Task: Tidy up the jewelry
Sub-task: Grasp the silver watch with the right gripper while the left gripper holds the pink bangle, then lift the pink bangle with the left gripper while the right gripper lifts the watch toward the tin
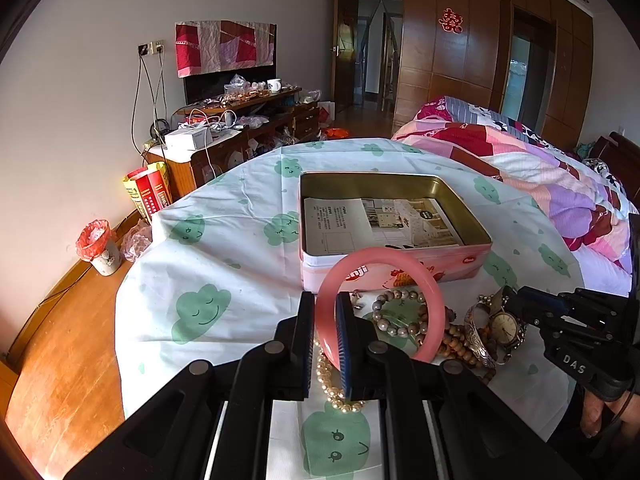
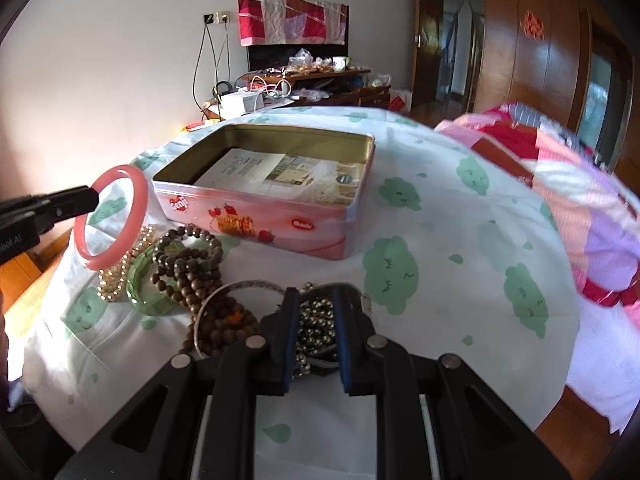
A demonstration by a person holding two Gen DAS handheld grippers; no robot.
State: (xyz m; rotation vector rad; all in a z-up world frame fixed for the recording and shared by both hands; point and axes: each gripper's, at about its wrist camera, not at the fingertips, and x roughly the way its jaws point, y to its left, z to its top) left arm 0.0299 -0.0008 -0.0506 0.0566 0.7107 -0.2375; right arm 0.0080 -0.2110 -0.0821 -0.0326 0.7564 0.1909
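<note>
The left gripper (image 1: 325, 300) is clamped on the rim of a pink bangle (image 1: 434, 300), holding it upright and off the table (image 1: 224, 248), above the heap of jewelry at the table's near edge. Under it lies a pearl bracelet (image 1: 330, 384), curling toward the near edge. Just right of that, in the right wrist view, a green bangle (image 2: 140, 280) lies flat beside coils of dark wooden beads (image 2: 192, 264), and a thin silver bangle (image 2: 224, 290) rests against them. Behind the heap, toward the middle of the table, stands an open pink tin (image 2: 280, 232) with a printed leaflet (image 2: 276, 176) lying on its bottom. A wristwatch (image 1: 505, 326) with a pale dial lies at the right end of the heap. The right gripper (image 2: 316, 300) is down over that end, its fingers a little apart with a bunch of small metallic beads (image 2: 318, 330) between them; whether the pads press on the beads cannot be told.
</note>
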